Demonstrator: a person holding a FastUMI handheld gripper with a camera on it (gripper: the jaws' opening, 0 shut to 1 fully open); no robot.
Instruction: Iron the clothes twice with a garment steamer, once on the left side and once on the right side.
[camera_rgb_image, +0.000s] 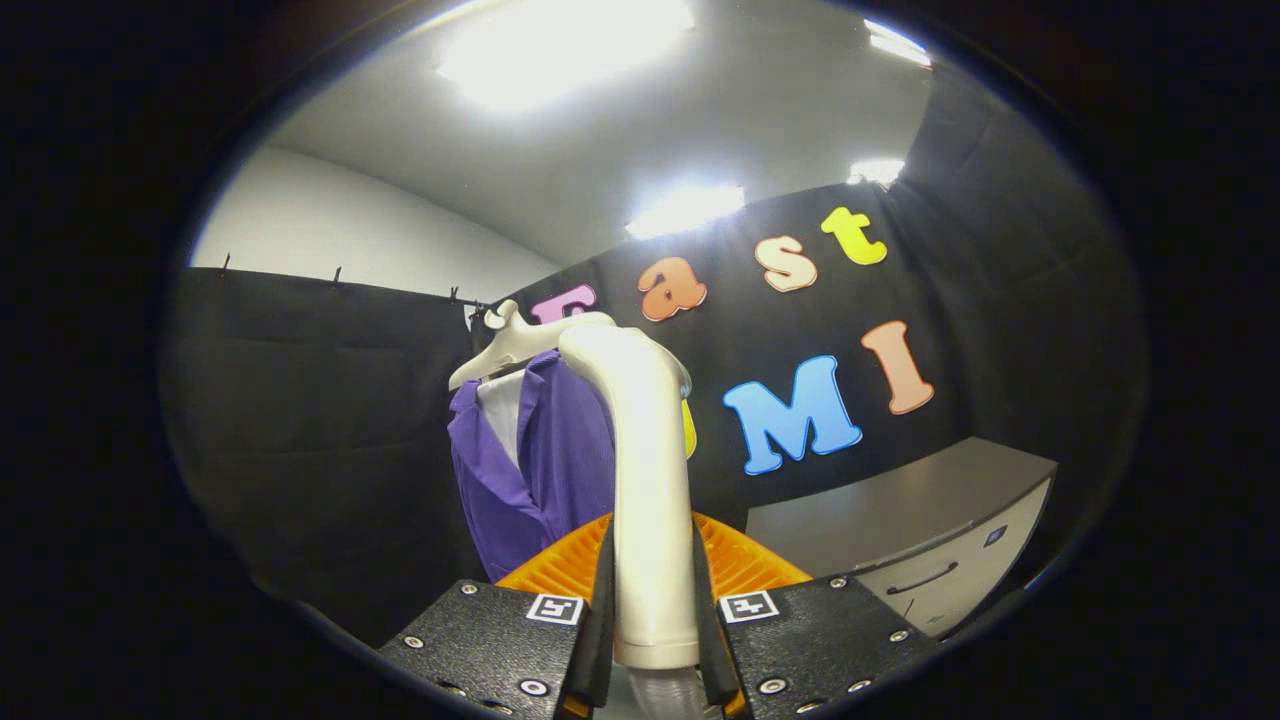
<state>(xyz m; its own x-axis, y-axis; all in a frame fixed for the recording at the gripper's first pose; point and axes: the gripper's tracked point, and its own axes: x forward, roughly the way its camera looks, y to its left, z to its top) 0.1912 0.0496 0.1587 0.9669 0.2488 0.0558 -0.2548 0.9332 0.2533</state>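
Gripper view shows the claw (655, 610) pinching the garment steamer (645, 480) handle, long axis upright; its head reaches toward the purple garment (540, 460) hanging just beyond, slightly left, on a hanger (515, 345).

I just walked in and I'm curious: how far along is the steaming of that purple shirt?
Done: the steamer is picked up, the gripper fingers shut on its handle. In hand: its head is raised toward the purple garment on the hanger. Whether it touches the cloth, or any side pass is finished, I cannot tell.
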